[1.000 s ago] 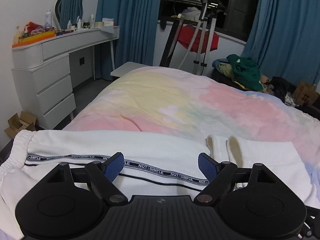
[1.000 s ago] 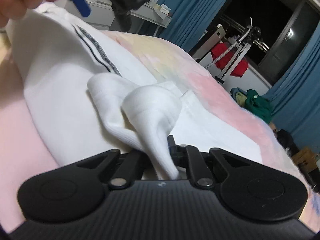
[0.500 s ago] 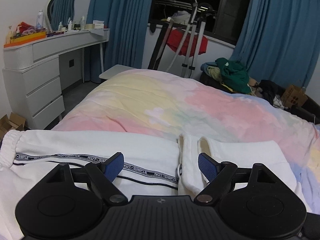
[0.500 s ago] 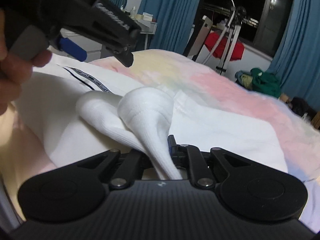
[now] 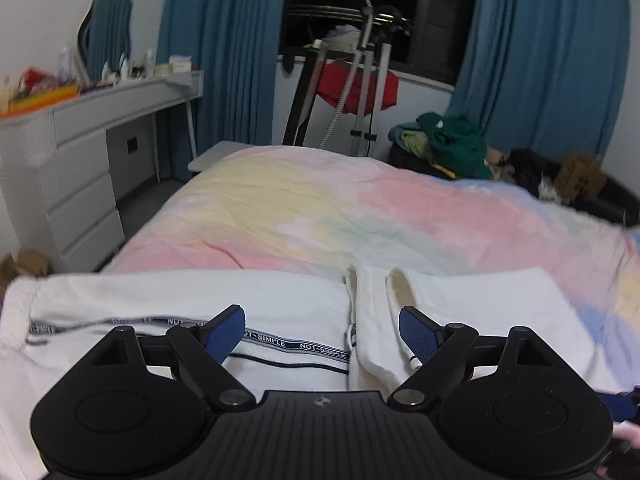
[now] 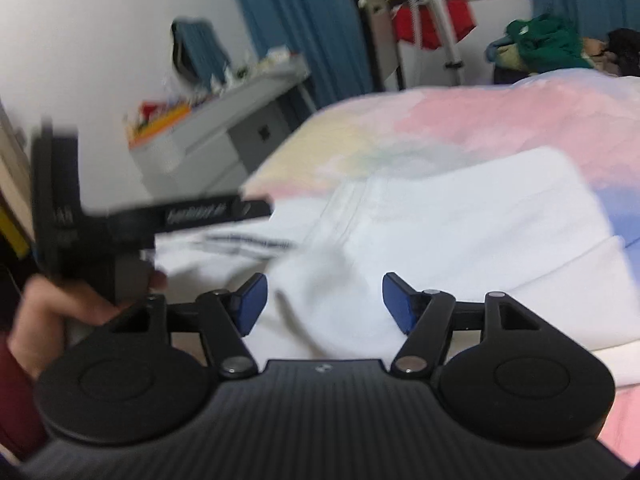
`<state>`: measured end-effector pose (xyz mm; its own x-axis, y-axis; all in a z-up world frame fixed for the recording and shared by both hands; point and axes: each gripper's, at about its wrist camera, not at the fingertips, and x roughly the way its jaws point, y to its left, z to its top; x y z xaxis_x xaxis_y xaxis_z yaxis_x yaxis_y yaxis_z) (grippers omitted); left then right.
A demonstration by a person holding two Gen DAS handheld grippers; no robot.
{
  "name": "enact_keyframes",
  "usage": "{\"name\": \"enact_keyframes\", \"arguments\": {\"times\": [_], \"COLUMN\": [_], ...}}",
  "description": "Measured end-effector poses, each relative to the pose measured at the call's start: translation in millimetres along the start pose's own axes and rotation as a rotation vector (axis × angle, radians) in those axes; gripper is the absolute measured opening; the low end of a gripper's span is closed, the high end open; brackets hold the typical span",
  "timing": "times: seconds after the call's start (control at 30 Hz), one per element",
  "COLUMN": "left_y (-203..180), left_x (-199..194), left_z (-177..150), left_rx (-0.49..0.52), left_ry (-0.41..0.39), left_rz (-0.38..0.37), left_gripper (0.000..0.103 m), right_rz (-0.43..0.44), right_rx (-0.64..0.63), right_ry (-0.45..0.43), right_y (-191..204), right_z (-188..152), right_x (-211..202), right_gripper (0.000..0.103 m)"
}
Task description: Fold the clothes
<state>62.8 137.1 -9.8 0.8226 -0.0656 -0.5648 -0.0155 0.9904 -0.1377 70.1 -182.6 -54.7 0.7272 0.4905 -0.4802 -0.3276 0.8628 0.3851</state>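
White sweatpants [image 5: 168,300] with a black "NOT-SIMPLE" stripe lie on the pastel bed [image 5: 320,208], one leg folded over so its cuffs [image 5: 380,300] lie mid-garment. My left gripper [image 5: 322,330] is open and empty, low over the stripe. My right gripper [image 6: 323,302] is open and empty just above the folded white fabric [image 6: 440,232]; this view is blurred. The left gripper's body [image 6: 120,224] and the hand holding it show at the left of the right wrist view.
A white dresser [image 5: 80,152] with clutter stands left of the bed. A rack with a red cloth [image 5: 356,84] and blue curtains [image 5: 224,40] are behind. A pile of green clothes [image 5: 452,144] and boxes sit at the far right.
My right gripper has opened and let go of the white cuff it held; the folded leg now lies flat. The left gripper stayed open and shifted slightly right over the pants.
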Motion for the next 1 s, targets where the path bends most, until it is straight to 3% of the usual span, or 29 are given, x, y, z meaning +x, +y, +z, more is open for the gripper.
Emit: {"name": "enact_keyframes", "arguments": {"times": [0.2,0.3,0.4,0.67,0.83,1.0], "left_y": [-20,-36,-44,-34,-28,-7], "left_x": [-3,8,19,48,42,10], "left_z": [-10,-19,-26,-38,-37,-23], "left_rx": [0.039,0.131,0.182,0.150,0.123,0.087], "left_ry": [-0.004,0.010,0.035,0.147,0.143,0.114], "left_rz": [-0.033,0.004,0.028,0.061,0.055,0.100], "left_gripper": [0.087,0.087,0.087,0.088,0.089,0.089], "right_rz": [-0.159,-0.288,-0.357,-0.441,-0.452,-0.441], "right_rx": [0.058,0.059,0.073,0.066,0.065,0.082], "right_ry": [-0.139,-0.130,-0.098,0.016,0.034,0.029], "right_y": [-42,-62,-77,-86,-86,-88], "right_z": [19,20,17,4,-3,-3], "right_x": [-18,-3,19,51,57,52], "right_gripper": [0.066,0.066,0.066,0.065,0.065,0.065]}}
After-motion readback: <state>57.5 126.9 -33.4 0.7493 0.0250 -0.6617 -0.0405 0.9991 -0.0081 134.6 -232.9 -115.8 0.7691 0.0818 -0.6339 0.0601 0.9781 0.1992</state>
